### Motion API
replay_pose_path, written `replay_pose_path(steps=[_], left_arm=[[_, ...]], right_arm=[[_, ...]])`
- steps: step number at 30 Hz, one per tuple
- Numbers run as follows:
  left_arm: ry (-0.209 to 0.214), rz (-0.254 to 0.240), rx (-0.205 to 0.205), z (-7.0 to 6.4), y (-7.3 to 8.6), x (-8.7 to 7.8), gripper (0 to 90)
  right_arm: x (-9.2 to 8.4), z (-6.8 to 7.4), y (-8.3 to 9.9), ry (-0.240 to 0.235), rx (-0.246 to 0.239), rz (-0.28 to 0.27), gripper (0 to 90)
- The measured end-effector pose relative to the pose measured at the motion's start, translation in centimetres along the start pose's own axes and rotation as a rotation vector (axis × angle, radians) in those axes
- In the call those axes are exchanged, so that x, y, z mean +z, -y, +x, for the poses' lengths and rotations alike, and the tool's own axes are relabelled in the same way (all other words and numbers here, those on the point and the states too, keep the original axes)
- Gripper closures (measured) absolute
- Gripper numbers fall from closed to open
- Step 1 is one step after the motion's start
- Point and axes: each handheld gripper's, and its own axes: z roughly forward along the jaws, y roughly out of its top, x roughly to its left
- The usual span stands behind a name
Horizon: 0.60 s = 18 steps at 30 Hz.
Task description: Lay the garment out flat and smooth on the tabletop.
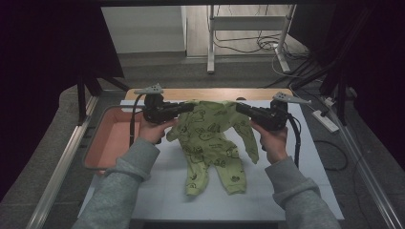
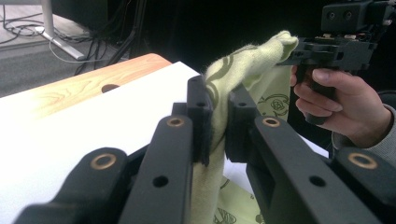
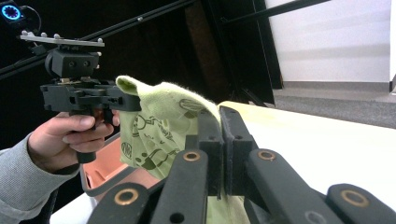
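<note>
Left tool (image 1: 190,107) and right tool (image 1: 239,108), each pinching one shoulder of a light-green printed baby romper of soft knit fabric (image 1: 212,143). The romper hangs spread between the two tools above the middle of the white-covered table (image 1: 305,191), its legs trailing on the surface toward the near edge. A shallow terracotta tray (image 1: 111,138) lies at the left edge.

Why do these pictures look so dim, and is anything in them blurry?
High view: dark surroundings, light falling mainly on the white table, the green baby suit fairly sharp. Left gripper view: the near left tool looks soft, and the table glares white. Right gripper view: black backdrop, with the right tool slightly blurred up close.
</note>
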Motion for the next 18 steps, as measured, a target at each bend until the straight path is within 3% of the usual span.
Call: replay_pose_path(steps=[18], left_arm=[[-0.043,0.057,-0.029,2.3,1.1,1.5,82.2]], right_arm=[[2.1,-2.4,1.8,0.035,0.057,0.047,88.0]])
